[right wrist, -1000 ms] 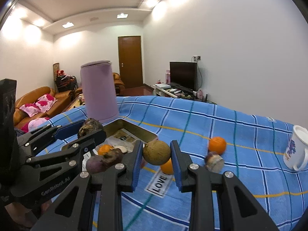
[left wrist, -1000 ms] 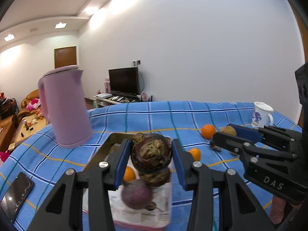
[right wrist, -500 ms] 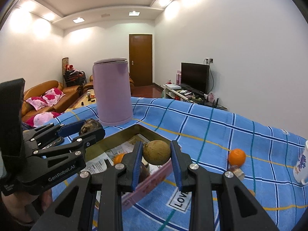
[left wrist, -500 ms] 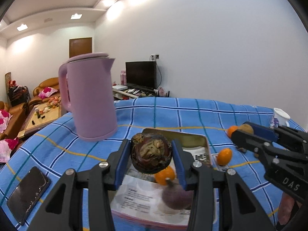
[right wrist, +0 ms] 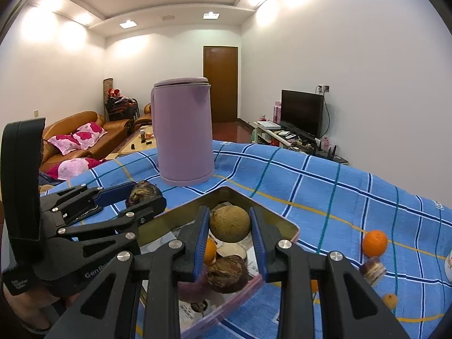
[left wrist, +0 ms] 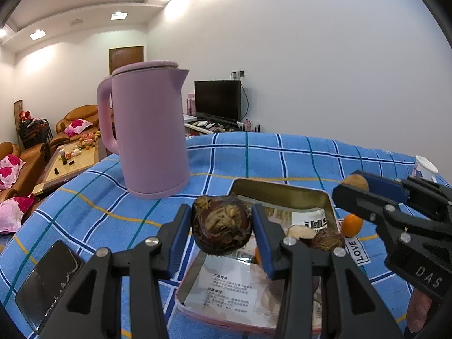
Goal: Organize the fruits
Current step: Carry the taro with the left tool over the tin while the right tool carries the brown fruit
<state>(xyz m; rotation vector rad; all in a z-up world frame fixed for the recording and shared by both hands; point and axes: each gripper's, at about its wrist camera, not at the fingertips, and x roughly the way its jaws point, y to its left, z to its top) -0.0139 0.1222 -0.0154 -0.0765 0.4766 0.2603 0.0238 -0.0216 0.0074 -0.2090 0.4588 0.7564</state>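
At 9 o'clock a phone (left wrist: 46, 279) lies on the blue-checked counter (left wrist: 282, 158); at 11 the pink kettle (left wrist: 149, 130). The left gripper (left wrist: 221, 226) clamps a dark purple fruit (left wrist: 221, 224) over the tin tray (left wrist: 282, 195). At 3 o'clock the right gripper (right wrist: 230, 226) clamps a brown fruit (right wrist: 230, 223) above that tray.

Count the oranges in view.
4: one orange in the tray, one out on the cloth, one partly behind the right tool, one small, nearer the camera. Others may be hidden.
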